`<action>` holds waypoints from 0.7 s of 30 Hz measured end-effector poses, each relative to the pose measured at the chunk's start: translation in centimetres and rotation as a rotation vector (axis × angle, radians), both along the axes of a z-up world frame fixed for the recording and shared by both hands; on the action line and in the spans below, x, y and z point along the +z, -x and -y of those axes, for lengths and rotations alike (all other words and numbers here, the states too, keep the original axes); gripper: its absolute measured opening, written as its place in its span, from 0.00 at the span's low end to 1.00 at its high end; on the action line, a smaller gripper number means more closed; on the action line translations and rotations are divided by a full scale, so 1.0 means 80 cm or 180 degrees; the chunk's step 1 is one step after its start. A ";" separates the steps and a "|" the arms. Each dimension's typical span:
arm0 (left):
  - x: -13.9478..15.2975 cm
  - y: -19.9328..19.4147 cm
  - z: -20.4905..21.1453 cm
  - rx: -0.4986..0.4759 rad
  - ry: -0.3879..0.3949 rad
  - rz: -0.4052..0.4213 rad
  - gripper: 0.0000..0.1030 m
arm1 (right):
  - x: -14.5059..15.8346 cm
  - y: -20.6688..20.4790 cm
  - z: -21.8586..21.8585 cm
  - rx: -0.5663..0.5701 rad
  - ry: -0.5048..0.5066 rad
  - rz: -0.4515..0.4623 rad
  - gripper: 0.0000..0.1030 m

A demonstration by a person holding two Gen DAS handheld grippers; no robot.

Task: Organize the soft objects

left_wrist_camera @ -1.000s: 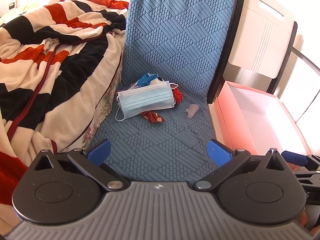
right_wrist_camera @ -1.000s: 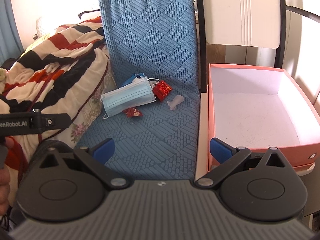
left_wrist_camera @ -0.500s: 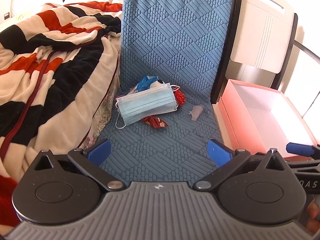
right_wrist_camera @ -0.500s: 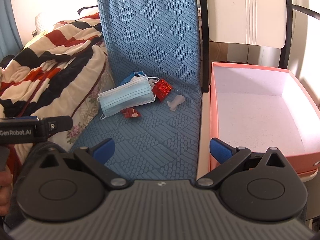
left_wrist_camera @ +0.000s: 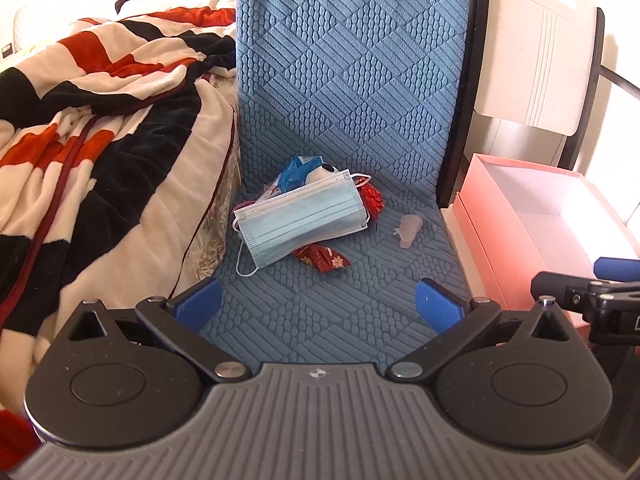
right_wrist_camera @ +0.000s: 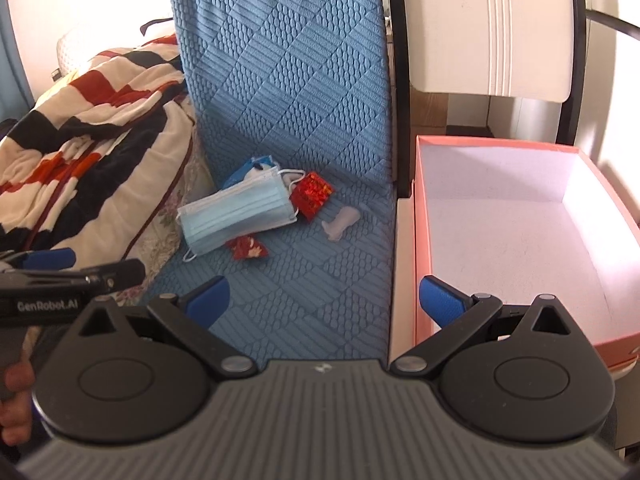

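Note:
A light blue face mask (left_wrist_camera: 302, 218) (right_wrist_camera: 238, 216) lies on the blue quilted chair seat (left_wrist_camera: 320, 300), over a blue-and-white soft item (left_wrist_camera: 302, 168). Two red wrappers (left_wrist_camera: 322, 258) (right_wrist_camera: 312, 196) and a small pale soft piece (left_wrist_camera: 408, 230) (right_wrist_camera: 340, 222) lie beside it. An empty pink box (left_wrist_camera: 520, 220) (right_wrist_camera: 512, 232) stands to the right of the seat. My left gripper (left_wrist_camera: 318, 304) is open and empty, short of the pile. My right gripper (right_wrist_camera: 324, 300) is open and empty over the seat's right edge, next to the box.
A striped red, black and cream blanket (left_wrist_camera: 100, 140) covers the bed to the left. The chair's blue back (left_wrist_camera: 352, 80) rises behind the pile. A white chair back (right_wrist_camera: 488, 28) stands behind the box.
Both grippers have moved forward toward the pile, which looks larger now. Both stay open. The objects have not moved.

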State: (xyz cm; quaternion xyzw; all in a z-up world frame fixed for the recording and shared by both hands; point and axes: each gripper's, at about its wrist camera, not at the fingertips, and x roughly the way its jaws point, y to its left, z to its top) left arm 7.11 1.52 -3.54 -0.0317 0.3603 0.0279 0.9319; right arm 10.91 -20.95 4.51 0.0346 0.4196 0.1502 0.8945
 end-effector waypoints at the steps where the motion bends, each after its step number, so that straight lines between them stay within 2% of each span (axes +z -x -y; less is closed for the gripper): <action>1: -0.002 -0.004 -0.001 -0.0007 0.0007 -0.0004 1.00 | -0.001 -0.003 -0.001 0.0014 -0.0013 0.0008 1.00; 5: -0.010 -0.019 -0.003 -0.0005 -0.0010 -0.0023 1.00 | -0.005 -0.019 -0.003 0.0060 -0.0161 -0.0047 0.99; 9: -0.019 -0.037 -0.009 -0.0013 0.0061 -0.0048 1.00 | -0.011 -0.034 -0.014 0.0092 -0.0096 -0.0083 0.98; 12: -0.029 -0.053 -0.010 -0.0052 0.0024 -0.0151 1.00 | -0.018 -0.044 -0.018 0.0095 -0.0115 -0.0122 0.98; 15: -0.038 -0.067 -0.013 -0.0091 0.0088 -0.0202 1.00 | -0.024 -0.053 -0.024 0.0122 -0.0163 -0.0136 0.98; 21: -0.052 -0.094 -0.020 -0.0080 0.0065 -0.0263 1.00 | -0.032 -0.074 -0.036 0.0167 -0.0154 -0.0060 0.98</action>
